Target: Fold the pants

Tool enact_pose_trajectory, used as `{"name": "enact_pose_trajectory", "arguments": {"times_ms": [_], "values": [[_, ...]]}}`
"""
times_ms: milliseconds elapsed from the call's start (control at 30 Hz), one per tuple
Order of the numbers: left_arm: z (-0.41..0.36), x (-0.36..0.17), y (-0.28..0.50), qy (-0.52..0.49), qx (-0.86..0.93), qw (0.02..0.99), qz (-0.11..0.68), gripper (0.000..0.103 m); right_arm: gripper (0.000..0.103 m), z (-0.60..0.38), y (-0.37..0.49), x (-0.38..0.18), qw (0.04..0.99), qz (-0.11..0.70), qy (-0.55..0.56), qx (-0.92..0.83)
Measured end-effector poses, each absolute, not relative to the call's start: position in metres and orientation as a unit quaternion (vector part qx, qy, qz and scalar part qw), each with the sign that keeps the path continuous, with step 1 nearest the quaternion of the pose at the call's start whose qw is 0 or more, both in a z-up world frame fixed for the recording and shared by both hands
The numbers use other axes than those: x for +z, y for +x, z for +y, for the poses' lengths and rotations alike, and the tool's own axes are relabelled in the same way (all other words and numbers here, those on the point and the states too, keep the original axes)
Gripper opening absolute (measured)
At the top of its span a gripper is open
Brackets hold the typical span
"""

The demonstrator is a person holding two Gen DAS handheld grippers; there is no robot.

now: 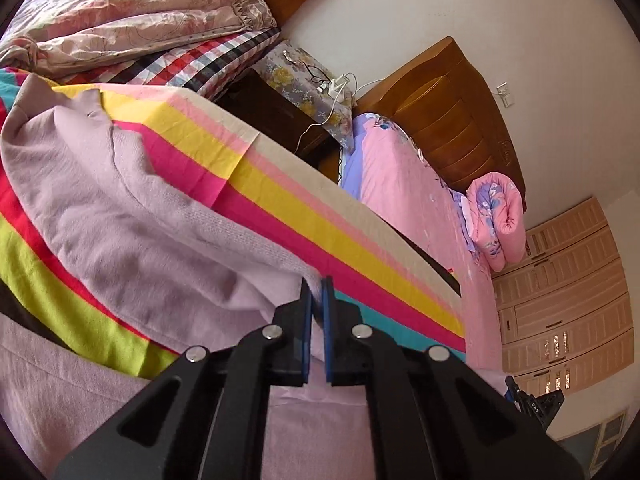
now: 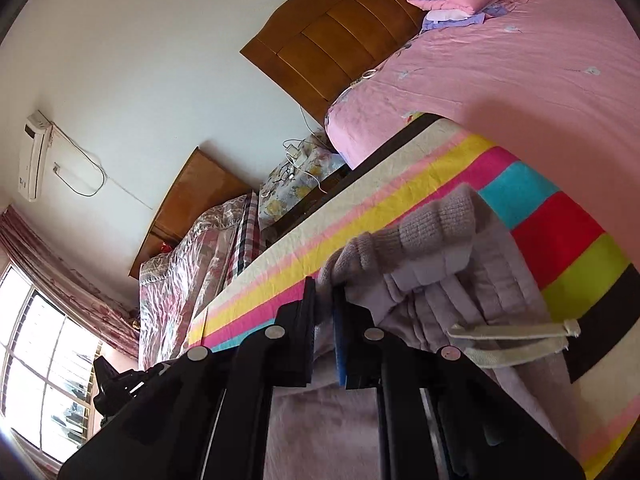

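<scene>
Lilac knit pants (image 1: 132, 216) lie on a bright striped sheet (image 1: 304, 196). My left gripper (image 1: 317, 284) is shut on an edge of the pants fabric, which sags away to the left. In the right wrist view my right gripper (image 2: 325, 292) is shut on the pants (image 2: 432, 280) near the ribbed waistband, where the layers bunch up. A pale drawstring (image 2: 516, 334) hangs out to the right of it. More lilac fabric hangs below both grippers.
A pink bed (image 1: 412, 196) with a rolled pink quilt (image 1: 500, 220) and wooden headboard (image 1: 452, 120) lies beyond the striped sheet. A dark nightstand (image 1: 276, 116) with cables stands between. Folded floral bedding (image 1: 132, 12) sits at the far left. A window (image 2: 44, 364) shows in the right wrist view.
</scene>
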State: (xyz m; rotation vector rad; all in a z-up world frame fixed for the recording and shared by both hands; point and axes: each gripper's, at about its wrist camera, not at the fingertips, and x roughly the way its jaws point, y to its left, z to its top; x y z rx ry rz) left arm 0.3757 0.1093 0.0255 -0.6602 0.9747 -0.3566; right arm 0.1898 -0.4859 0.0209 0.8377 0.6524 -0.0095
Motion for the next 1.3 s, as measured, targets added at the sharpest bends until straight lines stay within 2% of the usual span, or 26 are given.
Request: {"name": "enact_pose_trajectory", "arguments": {"times_ms": [133, 267, 367, 467, 533, 600, 767, 800, 867, 967, 1067, 1167, 1200, 1233, 1267, 1300], "values": [[0.114, 0.085, 0.368, -0.293, -0.199, 0.841, 0.409, 0.004, 0.010, -0.493, 0.189, 0.054, 0.869, 0.273, 0.411, 0.018], [0.130, 0.093, 0.282, -0.228, -0.223, 0.873, 0.369, 0.005, 0.010, -0.478, 0.107, 0.043, 0.878, 0.230, 0.415, 0.065], [0.144, 0.063, 0.191, -0.200, -0.247, 0.887, 0.335, 0.005, 0.010, -0.462, 0.025, 0.007, 0.882, 0.231, 0.406, 0.066], [0.144, -0.001, 0.138, -0.174, -0.235, 0.876, 0.383, 0.006, 0.010, -0.452, -0.016, -0.053, 0.858, 0.319, 0.403, 0.014], [0.144, -0.050, 0.129, -0.181, -0.221, 0.857, 0.429, 0.006, 0.010, -0.451, -0.023, -0.086, 0.835, 0.355, 0.421, -0.005], [0.138, -0.075, 0.132, -0.177, -0.200, 0.856, 0.443, 0.005, 0.010, -0.450, -0.021, -0.094, 0.838, 0.358, 0.412, -0.012], [0.144, -0.083, 0.137, -0.232, -0.192, 0.847, 0.438, 0.007, 0.013, -0.446, -0.022, -0.091, 0.840, 0.357, 0.409, -0.014], [0.146, -0.084, 0.137, -0.243, -0.190, 0.843, 0.440, 0.010, 0.013, -0.446, -0.023, -0.093, 0.839, 0.359, 0.409, -0.015], [0.151, -0.086, 0.137, -0.268, -0.184, 0.832, 0.450, 0.043, 0.017, -0.444, -0.024, -0.094, 0.835, 0.361, 0.415, -0.018], [0.151, -0.084, 0.133, -0.284, -0.189, 0.823, 0.455, 0.048, 0.020, -0.446, -0.024, -0.099, 0.827, 0.365, 0.427, -0.016], [0.138, -0.079, 0.136, -0.258, -0.184, 0.825, 0.468, 0.052, 0.021, -0.443, -0.020, -0.099, 0.828, 0.375, 0.418, -0.012], [0.133, -0.090, 0.147, -0.249, -0.158, 0.820, 0.491, 0.050, 0.021, -0.443, -0.019, -0.102, 0.826, 0.375, 0.420, -0.009], [0.135, -0.093, 0.149, -0.261, -0.153, 0.819, 0.488, 0.043, 0.021, -0.444, -0.019, -0.104, 0.824, 0.373, 0.426, -0.009], [0.138, -0.094, 0.151, -0.268, -0.156, 0.818, 0.484, 0.018, 0.020, -0.442, -0.018, -0.103, 0.824, 0.373, 0.425, -0.012], [0.141, -0.093, 0.154, -0.268, -0.161, 0.820, 0.480, 0.005, 0.016, -0.442, -0.015, -0.100, 0.827, 0.376, 0.418, -0.016], [0.144, -0.087, 0.158, -0.273, -0.174, 0.824, 0.466, 0.005, 0.014, -0.442, -0.011, -0.095, 0.830, 0.377, 0.410, -0.018]]}}
